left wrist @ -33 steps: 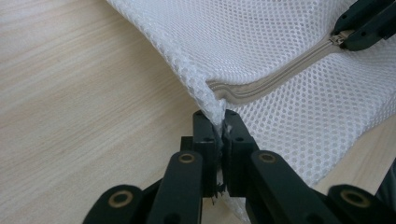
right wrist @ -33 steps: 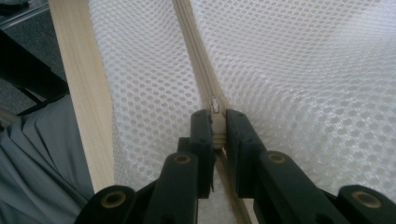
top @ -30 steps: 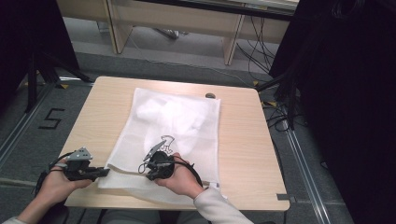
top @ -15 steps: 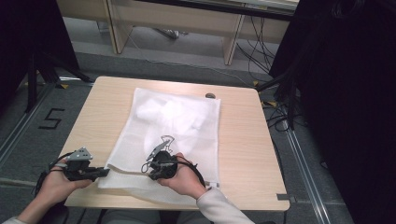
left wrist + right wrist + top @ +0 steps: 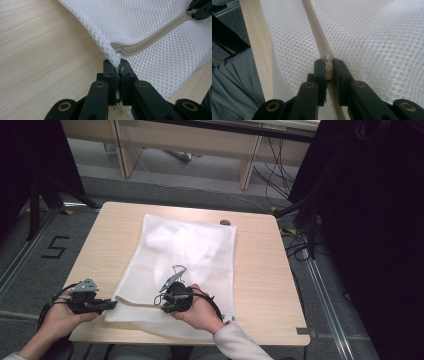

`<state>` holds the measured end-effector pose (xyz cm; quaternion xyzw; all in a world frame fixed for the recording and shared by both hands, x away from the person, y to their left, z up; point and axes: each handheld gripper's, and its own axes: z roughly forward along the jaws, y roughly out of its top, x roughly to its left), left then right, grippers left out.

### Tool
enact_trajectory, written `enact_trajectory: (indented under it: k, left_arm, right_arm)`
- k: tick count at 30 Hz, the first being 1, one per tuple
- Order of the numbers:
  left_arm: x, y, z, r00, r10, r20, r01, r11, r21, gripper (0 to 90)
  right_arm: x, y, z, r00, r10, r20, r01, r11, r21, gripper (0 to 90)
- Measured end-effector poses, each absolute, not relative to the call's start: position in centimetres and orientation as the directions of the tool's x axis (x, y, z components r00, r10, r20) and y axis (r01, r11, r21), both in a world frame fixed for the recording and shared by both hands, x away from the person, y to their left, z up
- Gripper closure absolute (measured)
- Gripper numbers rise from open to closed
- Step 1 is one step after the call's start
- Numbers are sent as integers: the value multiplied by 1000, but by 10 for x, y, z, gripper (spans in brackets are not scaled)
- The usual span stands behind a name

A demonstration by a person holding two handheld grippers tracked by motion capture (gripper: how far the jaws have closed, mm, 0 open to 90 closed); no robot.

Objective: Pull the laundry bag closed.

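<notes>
A white mesh laundry bag (image 5: 187,265) lies flat on the table (image 5: 260,270), reaching its near edge. The left gripper (image 5: 117,65) pinches the bag's near-left corner; the right gripper (image 5: 329,65) clamps the zipper pull (image 5: 327,58).

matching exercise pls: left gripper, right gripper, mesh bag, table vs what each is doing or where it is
Things:
1. left gripper
2. right gripper
3. mesh bag
4. table

States:
A. lies flat, white, near edge hanging over the table's front
B. clamped on the zip pull
C. light wood, carries the bag
D. clamped on the bag's corner, at the end of the zip

Pairs: 1-D, 2-B, 3-A, 4-C
</notes>
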<state>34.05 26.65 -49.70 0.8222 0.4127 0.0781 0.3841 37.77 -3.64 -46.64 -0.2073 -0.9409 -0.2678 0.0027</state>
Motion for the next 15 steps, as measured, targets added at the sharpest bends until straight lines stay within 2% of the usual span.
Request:
enact_trajectory:
  k: [15]
  left_arm:
    - [341, 266, -497, 645, 739, -193, 619, -358, 699, 855]
  right_arm:
    - [377, -44, -463, -908, 404, 113, 404, 769, 495, 823]
